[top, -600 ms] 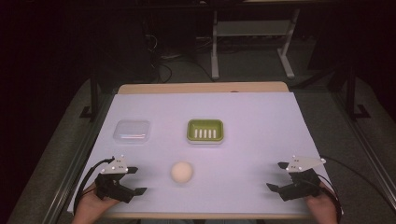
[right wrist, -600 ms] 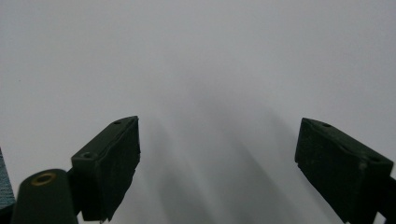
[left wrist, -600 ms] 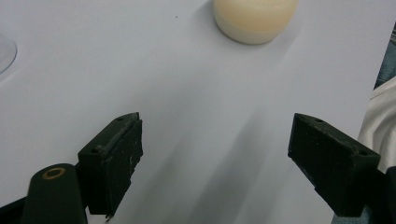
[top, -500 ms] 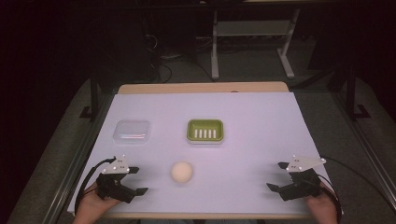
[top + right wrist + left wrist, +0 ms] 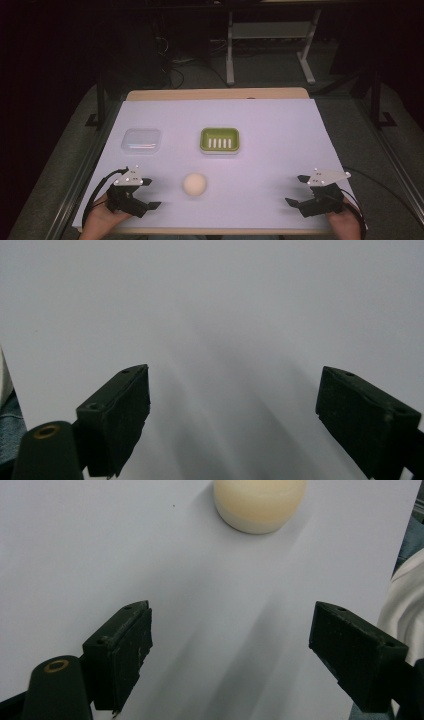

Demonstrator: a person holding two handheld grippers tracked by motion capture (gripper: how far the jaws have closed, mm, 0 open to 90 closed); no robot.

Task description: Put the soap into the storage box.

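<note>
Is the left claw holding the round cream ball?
No, the left claw is open with bare table between its jaws, and the cream ball sits apart ahead of it.

A pale cream round ball (image 5: 194,184) lies near the front of the white-covered counter (image 5: 280,135). The left tool (image 5: 149,193), jaws apart, sits just left of it; the right tool (image 5: 296,190), also gaping, rests well apart. Behind stand a clear plastic lidded box (image 5: 142,140) and a green slotted rectangular dish (image 5: 220,140).

White-covered table (image 5: 280,130) with wooden far edge, dark room, grey floor (image 5: 270,70), metal stand legs (image 5: 230,55) behind
</note>
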